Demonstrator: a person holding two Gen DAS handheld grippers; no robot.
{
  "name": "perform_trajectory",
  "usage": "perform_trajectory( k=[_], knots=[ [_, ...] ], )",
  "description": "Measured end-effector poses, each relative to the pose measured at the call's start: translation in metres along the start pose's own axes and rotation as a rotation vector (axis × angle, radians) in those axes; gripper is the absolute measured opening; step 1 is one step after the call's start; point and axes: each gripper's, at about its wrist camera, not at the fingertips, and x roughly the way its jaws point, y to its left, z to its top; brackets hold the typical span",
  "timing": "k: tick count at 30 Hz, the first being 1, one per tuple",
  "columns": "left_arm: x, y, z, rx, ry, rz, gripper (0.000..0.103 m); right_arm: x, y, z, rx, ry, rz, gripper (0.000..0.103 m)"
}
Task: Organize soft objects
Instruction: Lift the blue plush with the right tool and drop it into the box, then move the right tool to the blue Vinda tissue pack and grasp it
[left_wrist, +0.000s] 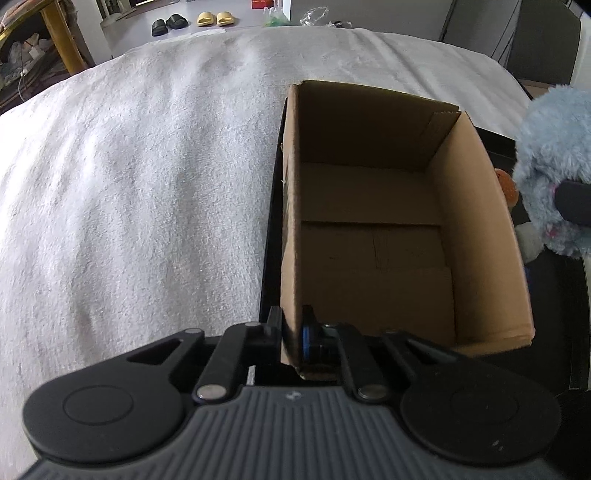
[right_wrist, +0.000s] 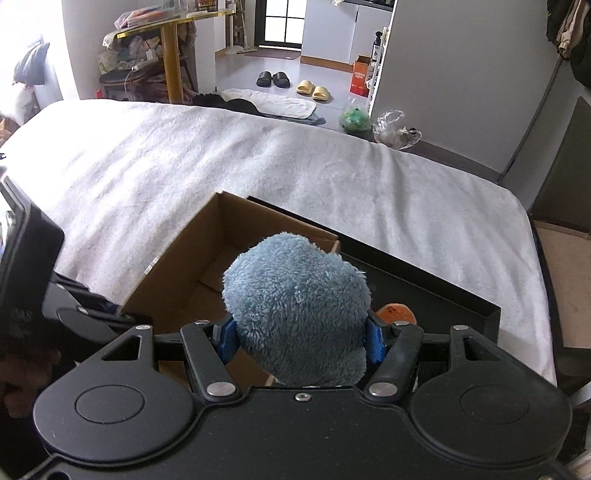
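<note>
An open, empty cardboard box (left_wrist: 373, 236) stands on a bed covered with a white fleece blanket (left_wrist: 147, 177). My left gripper (left_wrist: 291, 332) is shut on the box's near left wall. My right gripper (right_wrist: 301, 338) is shut on a fluffy blue plush toy (right_wrist: 295, 306) and holds it above the box's (right_wrist: 207, 266) right edge. The blue plush also shows at the right edge of the left wrist view (left_wrist: 554, 170). An orange soft toy (right_wrist: 397, 313) lies behind the plush in a black tray (right_wrist: 443, 291); it also shows in the left wrist view (left_wrist: 506, 186).
The black tray lies to the right of the box on the blanket (right_wrist: 184, 155). Beyond the bed are black slippers (right_wrist: 272, 78), yellow slippers (right_wrist: 312, 89), a towel on the floor (right_wrist: 280, 101) and plastic bags (right_wrist: 391, 125). A yellow-legged table (right_wrist: 170, 55) stands at the back left.
</note>
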Motion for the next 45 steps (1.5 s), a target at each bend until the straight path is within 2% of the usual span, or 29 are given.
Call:
perform_trajectory(
  k=[6,13,15,17,20,31,39,42,45],
  knots=[
    [0.000,0.012,-0.002,-0.026,0.002,-0.043,0.009,0.005,0.014,0.010,-0.001,0.003,0.010,0.062],
    [0.001,0.023,-0.001,-0.068,0.009,-0.055,0.010,0.014,0.043,0.021,-0.064,-0.001,0.010,0.064],
    [0.001,0.023,-0.002,-0.065,0.008,-0.055,0.010,0.018,0.052,0.023,-0.106,-0.005,-0.003,0.069],
    [0.001,0.025,-0.002,-0.070,0.010,-0.063,0.011,0.023,0.061,0.022,-0.155,0.011,-0.044,0.079],
    [0.001,0.027,-0.002,-0.081,0.013,-0.068,0.012,0.026,0.069,0.018,-0.200,0.021,-0.101,0.084],
    [0.001,0.029,-0.002,-0.074,0.023,-0.069,0.014,0.018,0.060,-0.006,-0.149,0.061,-0.135,0.086],
    [-0.003,0.020,-0.003,-0.053,0.007,-0.032,0.017,0.004,0.031,-0.033,-0.036,0.056,-0.147,0.086],
    [-0.004,0.016,-0.003,-0.041,0.000,0.000,0.020,0.003,0.018,-0.043,0.001,0.059,-0.156,0.086],
    [-0.006,0.013,-0.003,-0.039,-0.010,0.040,0.030,0.002,0.005,-0.054,0.047,0.058,-0.157,0.085]
  ],
)
